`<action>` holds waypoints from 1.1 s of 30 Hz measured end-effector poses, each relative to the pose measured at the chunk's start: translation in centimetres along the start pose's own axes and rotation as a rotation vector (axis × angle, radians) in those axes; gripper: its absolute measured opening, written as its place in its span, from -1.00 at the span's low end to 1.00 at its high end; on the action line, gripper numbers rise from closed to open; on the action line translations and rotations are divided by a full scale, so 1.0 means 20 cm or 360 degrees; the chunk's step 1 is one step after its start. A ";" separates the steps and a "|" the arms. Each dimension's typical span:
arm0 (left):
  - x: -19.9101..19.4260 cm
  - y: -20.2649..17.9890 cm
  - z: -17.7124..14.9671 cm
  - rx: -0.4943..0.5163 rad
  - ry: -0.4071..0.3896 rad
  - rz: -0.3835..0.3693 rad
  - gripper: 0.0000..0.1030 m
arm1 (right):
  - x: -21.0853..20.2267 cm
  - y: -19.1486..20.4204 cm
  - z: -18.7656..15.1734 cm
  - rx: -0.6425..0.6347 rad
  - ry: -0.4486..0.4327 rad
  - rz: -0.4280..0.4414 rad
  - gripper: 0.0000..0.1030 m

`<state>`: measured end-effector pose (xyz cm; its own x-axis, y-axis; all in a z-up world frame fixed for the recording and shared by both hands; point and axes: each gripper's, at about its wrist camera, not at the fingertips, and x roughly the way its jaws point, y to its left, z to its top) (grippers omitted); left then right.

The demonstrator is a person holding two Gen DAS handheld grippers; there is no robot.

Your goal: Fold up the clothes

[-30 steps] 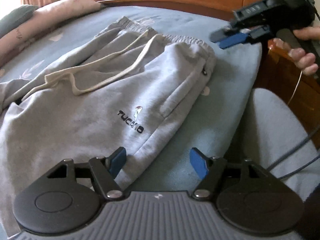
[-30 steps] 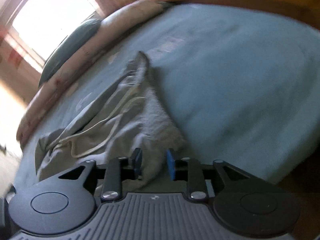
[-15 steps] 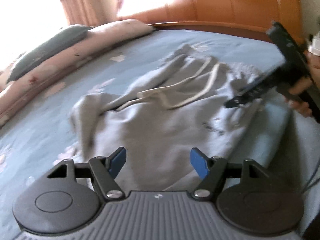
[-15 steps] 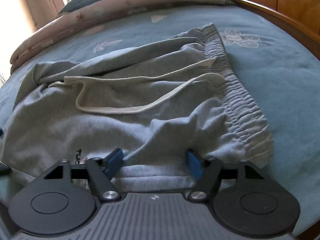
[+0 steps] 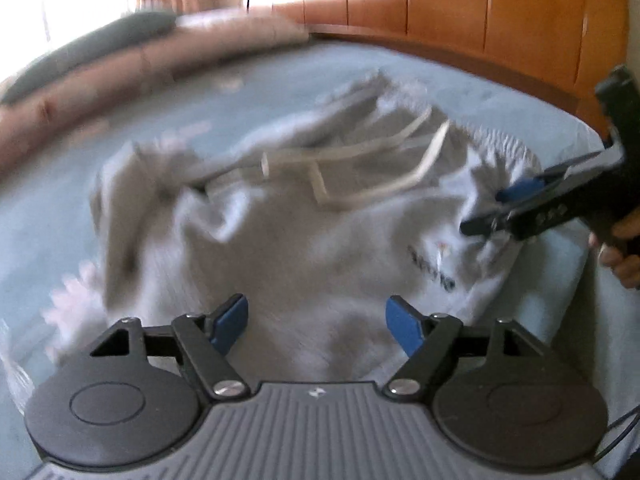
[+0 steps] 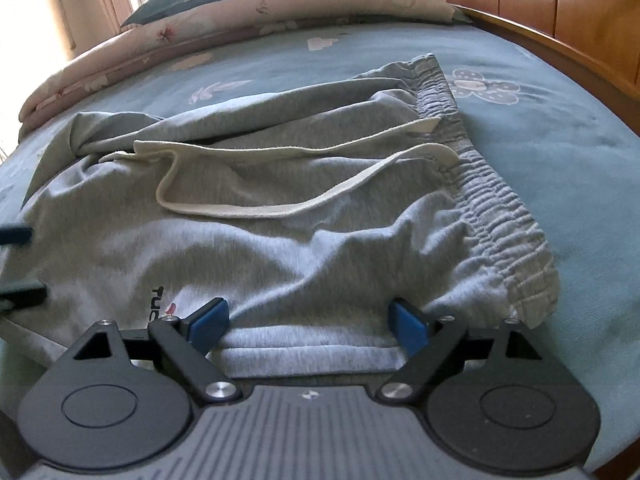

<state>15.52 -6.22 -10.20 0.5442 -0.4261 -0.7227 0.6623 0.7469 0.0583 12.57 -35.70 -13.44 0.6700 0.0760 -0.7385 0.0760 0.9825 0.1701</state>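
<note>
Trousers (image 6: pixel 304 208) lie crumpled near the bed's (image 6: pixel 560 128) front edge, waistband toward the right edge; bare sheet stretches beyond. Right claw (image 6: pixel 310 320) is spreading, the near hem loose between its pads. Left claw (image 5: pixel 316 322) is opening above the cloth.

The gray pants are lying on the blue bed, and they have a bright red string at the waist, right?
Almost. The gray pants do lie on the blue bed, but the string at the waist is cream white, not red. The right wrist view shows it clearly, looping across the fabric from the waistband.
</note>
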 end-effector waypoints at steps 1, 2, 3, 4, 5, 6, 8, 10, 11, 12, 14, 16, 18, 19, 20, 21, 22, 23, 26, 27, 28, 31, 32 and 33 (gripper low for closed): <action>0.02 0.00 -0.03 -0.0031 0.0018 -0.0013 0.49 | 0.00 0.00 -0.01 -0.0004 0.0000 0.0011 0.77; 0.02 0.00 -0.05 -0.0040 0.0012 -0.0027 0.49 | -0.01 -0.01 -0.01 -0.0011 0.0000 0.0024 0.80; 0.01 -0.01 -0.07 -0.0032 0.0002 -0.0036 0.50 | -0.01 -0.01 -0.01 -0.0017 0.0001 0.0036 0.83; 0.00 -0.02 -0.08 -0.0029 0.0000 -0.0041 0.53 | -0.01 -0.02 -0.02 -0.0023 0.0004 0.0049 0.89; -0.01 -0.02 -0.09 -0.0026 -0.0001 -0.0047 0.57 | -0.01 -0.02 -0.02 -0.0028 0.0008 0.0062 0.94; -0.01 -0.03 -0.10 -0.0028 0.0004 -0.0060 0.64 | -0.01 -0.01 -0.02 -0.0035 0.0013 0.0072 0.98; -0.02 -0.02 -0.09 -0.0047 0.0013 -0.0094 0.75 | 0.00 0.01 -0.02 -0.0064 0.0020 0.0053 1.00; -0.01 0.00 -0.09 -0.0080 0.0023 -0.0127 0.86 | 0.01 0.03 -0.02 -0.0091 0.0020 0.0031 1.00; 0.00 0.01 -0.08 -0.0104 0.0030 -0.0143 0.89 | 0.01 0.03 -0.03 -0.0102 0.0016 0.0022 1.00; 0.01 0.01 -0.07 -0.0122 0.0037 -0.0155 0.96 | 0.01 0.04 -0.03 -0.0113 0.0011 0.0013 1.00; 0.03 0.00 -0.06 -0.0130 0.0049 -0.0155 0.99 | 0.01 0.04 -0.04 -0.0122 0.0000 0.0018 1.00; 0.05 -0.04 -0.06 -0.0080 0.0071 -0.0112 0.99 | 0.01 0.03 -0.04 -0.0120 -0.0006 0.0030 1.00; 0.07 -0.08 -0.07 0.0023 0.0094 -0.0055 0.99 | 0.01 0.02 -0.04 -0.0115 -0.0012 0.0039 1.00; 0.07 -0.10 -0.07 0.0067 0.0103 -0.0032 0.99 | 0.00 0.02 -0.04 -0.0113 -0.0016 0.0041 1.00; 0.08 -0.12 -0.08 0.0112 0.0112 -0.0010 0.99 | 0.00 0.02 -0.04 -0.0112 -0.0020 0.0042 1.00; 0.08 -0.12 -0.08 0.0124 0.0114 0.0002 0.99 | 0.00 0.02 -0.05 -0.0112 -0.0023 0.0041 1.00; 0.08 -0.13 -0.08 0.0134 0.0115 0.0013 0.99 | 0.00 0.02 -0.05 -0.0113 -0.0027 0.0041 1.00; 0.08 -0.13 -0.08 0.0125 0.0113 0.0014 0.99 | 0.00 0.03 -0.05 -0.0113 -0.0030 0.0041 1.00; 0.06 -0.13 -0.07 0.0126 0.0115 0.0028 0.93 | 0.00 0.03 -0.06 -0.0124 -0.0037 0.0042 1.00; 0.05 -0.13 -0.06 0.0128 0.0111 0.0044 0.74 | 0.00 0.03 -0.06 -0.0128 -0.0038 0.0043 1.00; 0.02 -0.12 -0.04 0.0122 0.0097 0.0047 0.42 | 0.00 0.02 -0.06 -0.0130 -0.0039 0.0045 1.00; -0.08 -0.06 0.01 0.0047 0.0038 0.0037 0.08 | 0.00 0.02 -0.06 -0.0134 -0.0048 0.0046 1.00; -0.11 -0.02 0.03 0.0008 0.0011 0.0058 0.05 | 0.00 0.02 -0.06 -0.0135 -0.0051 0.0045 1.00; -0.15 0.02 0.05 -0.0019 -0.0029 0.0103 -0.02 | 0.00 0.03 -0.07 -0.0139 -0.0054 0.0041 1.00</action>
<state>14.66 -5.18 -7.31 0.5948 -0.3859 -0.7052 0.6195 0.7791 0.0962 11.61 -34.93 -14.16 0.6955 0.0972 -0.7119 -0.0052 0.9915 0.1303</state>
